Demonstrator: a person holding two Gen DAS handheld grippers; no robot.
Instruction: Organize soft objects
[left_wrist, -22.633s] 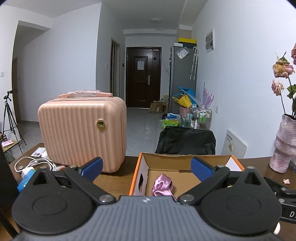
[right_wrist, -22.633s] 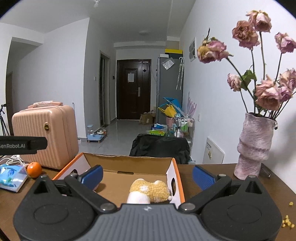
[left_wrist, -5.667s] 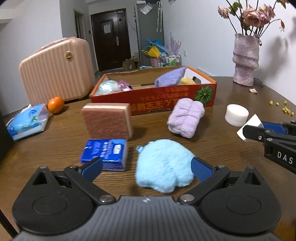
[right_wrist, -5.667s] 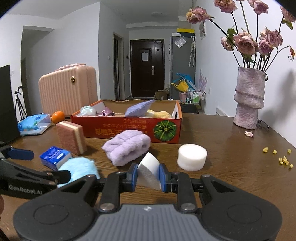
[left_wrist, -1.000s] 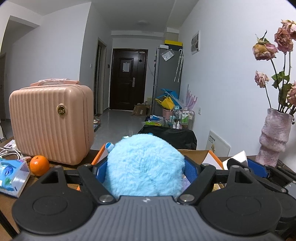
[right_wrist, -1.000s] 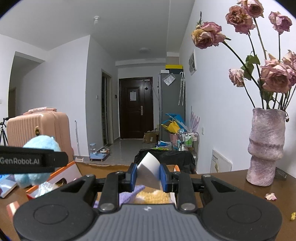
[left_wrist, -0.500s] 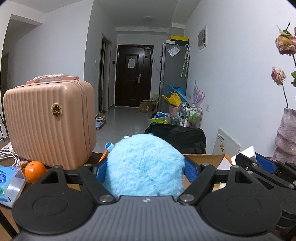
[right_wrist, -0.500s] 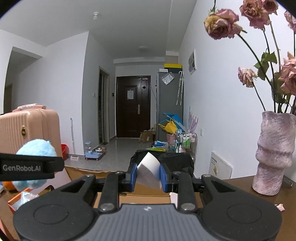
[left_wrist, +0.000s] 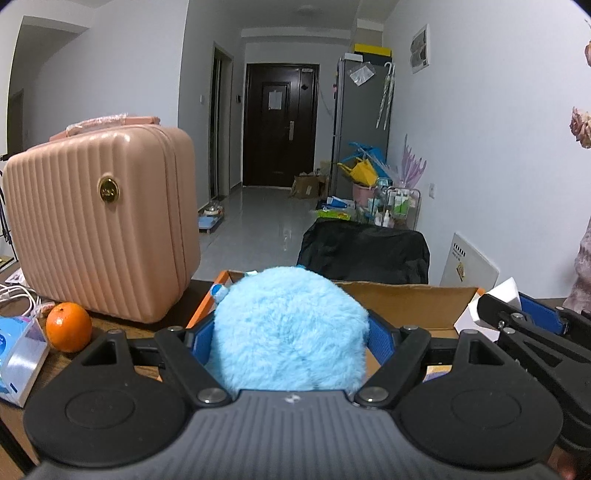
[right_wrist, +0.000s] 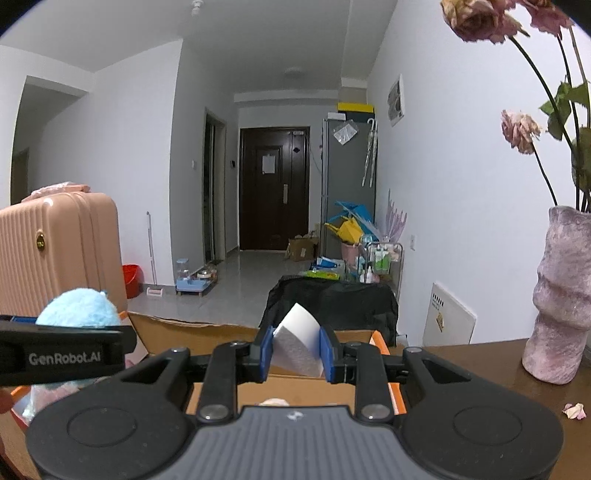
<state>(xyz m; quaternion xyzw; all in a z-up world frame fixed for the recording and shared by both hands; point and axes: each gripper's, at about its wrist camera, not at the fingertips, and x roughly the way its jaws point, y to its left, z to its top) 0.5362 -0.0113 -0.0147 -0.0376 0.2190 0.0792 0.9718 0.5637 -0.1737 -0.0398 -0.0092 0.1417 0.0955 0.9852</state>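
Blue plush ball fills the left gripper, its 2 jaws pressed into the fur; a white sponge wedge sits pinched between the narrow jaws of the right gripper. Both are held above the open cardboard box, probably for release inside, since the box appears to be the collecting container. The box rests on a dark wooden table beside a pink suitcase, an orange and a vase; a hallway lies beyond.

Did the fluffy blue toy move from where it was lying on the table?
Yes. The fluffy blue toy went up off the table and toward the cardboard box; the left tool holds it above the box's near edge.
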